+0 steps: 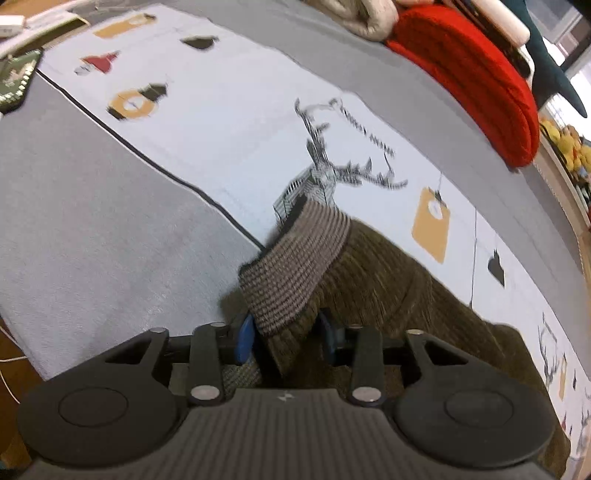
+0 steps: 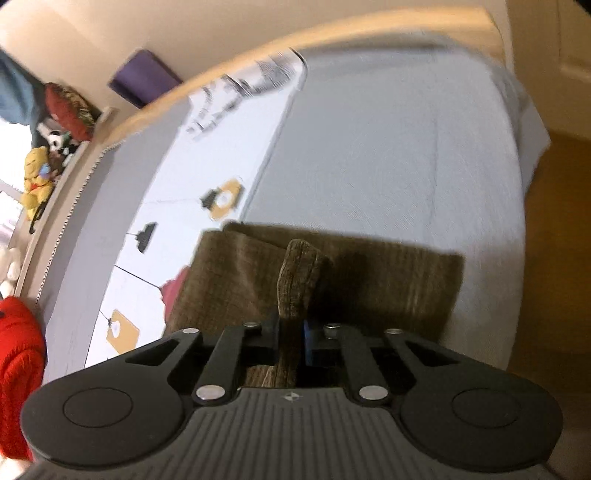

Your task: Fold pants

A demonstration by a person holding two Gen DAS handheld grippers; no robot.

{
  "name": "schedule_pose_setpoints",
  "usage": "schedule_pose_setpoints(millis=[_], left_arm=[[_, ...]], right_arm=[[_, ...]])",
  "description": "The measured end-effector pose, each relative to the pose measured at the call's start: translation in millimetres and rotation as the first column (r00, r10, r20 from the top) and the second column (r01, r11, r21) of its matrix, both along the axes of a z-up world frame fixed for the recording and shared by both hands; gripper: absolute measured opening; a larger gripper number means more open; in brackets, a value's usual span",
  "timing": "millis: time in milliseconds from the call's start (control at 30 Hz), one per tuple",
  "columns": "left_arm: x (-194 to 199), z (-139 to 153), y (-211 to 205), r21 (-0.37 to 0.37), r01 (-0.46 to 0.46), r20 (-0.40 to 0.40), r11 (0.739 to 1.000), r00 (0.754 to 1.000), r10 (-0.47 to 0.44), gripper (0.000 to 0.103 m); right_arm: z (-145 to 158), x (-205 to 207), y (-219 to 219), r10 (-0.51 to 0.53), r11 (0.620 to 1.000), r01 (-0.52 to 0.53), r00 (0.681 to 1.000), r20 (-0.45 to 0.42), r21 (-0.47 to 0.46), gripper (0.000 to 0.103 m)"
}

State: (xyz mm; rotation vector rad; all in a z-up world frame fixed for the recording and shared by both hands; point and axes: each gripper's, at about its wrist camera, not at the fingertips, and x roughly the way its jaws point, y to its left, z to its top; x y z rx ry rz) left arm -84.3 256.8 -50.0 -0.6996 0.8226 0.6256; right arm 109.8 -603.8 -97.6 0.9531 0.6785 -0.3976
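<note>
Brown corduroy pants [image 1: 391, 284] lie on a pale bedspread [image 1: 207, 140] printed with a deer and tags. My left gripper [image 1: 286, 338] is shut on the pants at their striped ribbed waistband [image 1: 295, 258], which is lifted off the bed. In the right wrist view the pants [image 2: 369, 280] lie flat across the bed. My right gripper [image 2: 291, 341] is shut on a raised fold of the brown fabric [image 2: 299, 277] that stands up between the blue-padded fingers.
A red knitted item [image 1: 476, 81] and beige fabric [image 1: 362, 14] lie at the bed's far side. Plush toys [image 2: 37, 177] sit on a ledge beside the bed. The bed's edge and the brown floor [image 2: 554, 258] are at the right.
</note>
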Motion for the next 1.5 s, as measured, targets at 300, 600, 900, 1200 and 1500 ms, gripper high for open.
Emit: schedule_pose_setpoints(millis=[300,600,900,1200,1500], left_arm=[[-21.5,30.1,-22.6,0.162,0.100,0.005,0.982,0.995,-0.103,0.022],[-22.5,12.4,-24.7,0.148,0.193,-0.153,0.970,0.973,-0.171,0.043],[-23.5,51.7,-45.0,0.413,0.172,0.006,0.894,0.981,-0.192,0.025],[5.8,12.9,-37.5,0.296,0.226,-0.226,0.928,0.961,-0.162,0.006],[33.0,27.2,-51.2,0.329,0.256,-0.118,0.909,0.966,-0.229,0.007]], right_arm=[[46.9,-39.2,-8.6,-0.112,0.973,0.145,0.977,0.182,-0.177,0.007],[5.3,-18.4,-4.6,-0.136,0.962,0.081,0.971,-0.198,-0.262,0.008],[48.7,-30.6,21.0,-0.197,0.867,0.141,0.978,-0.069,-0.478,0.027],[53.1,-17.3,92.1,0.295,0.891,-0.292,0.954,-0.044,-0.348,0.037],[64.2,-16.7,88.0,0.436,0.803,-0.441,0.893,-0.110,-0.401,0.043]])
